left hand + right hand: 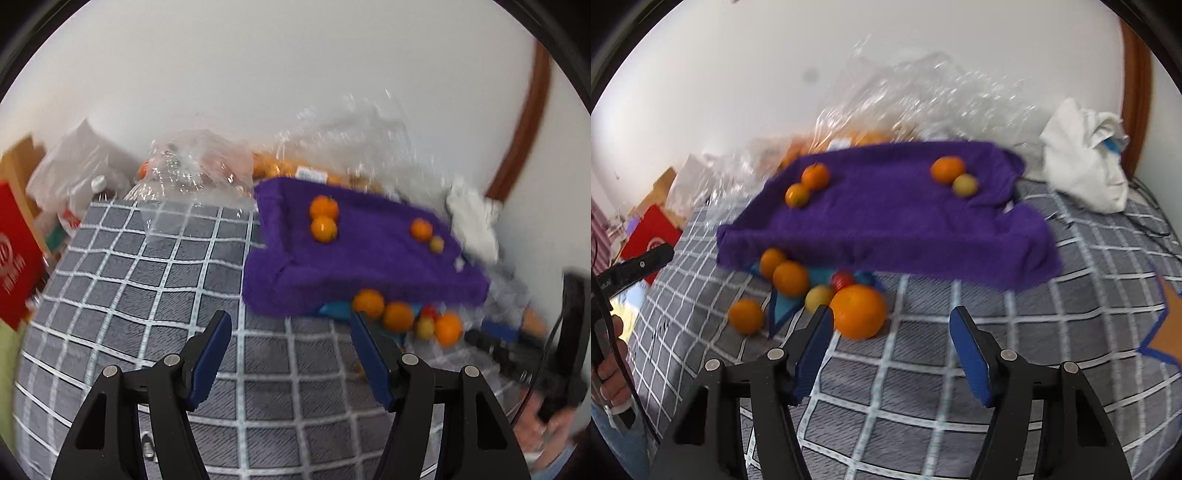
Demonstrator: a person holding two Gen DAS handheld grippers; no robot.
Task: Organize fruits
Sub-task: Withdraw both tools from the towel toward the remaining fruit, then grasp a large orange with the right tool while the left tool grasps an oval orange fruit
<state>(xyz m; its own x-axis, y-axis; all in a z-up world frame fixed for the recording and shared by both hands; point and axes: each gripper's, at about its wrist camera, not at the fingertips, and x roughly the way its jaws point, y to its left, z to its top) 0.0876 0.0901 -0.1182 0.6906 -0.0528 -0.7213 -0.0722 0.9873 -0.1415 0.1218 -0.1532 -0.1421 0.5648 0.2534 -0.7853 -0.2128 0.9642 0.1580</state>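
A grey checked bedcover (960, 369) lies against a white wall (738, 74); on it a purple towel (905, 214) runs lengthwise side to side, bearing four fruits. Further oranges (858, 310) cluster at its near edge. Left gripper (290, 354) and right gripper (890, 350): jaws apart, empty.

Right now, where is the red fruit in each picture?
Left wrist view: the red fruit peeks out low on the right, behind a yellow fruit, among the oranges under the purple towel's near edge.
Right wrist view: the red fruit sits left of centre, just behind the big orange.
Shared landmark: the purple towel.
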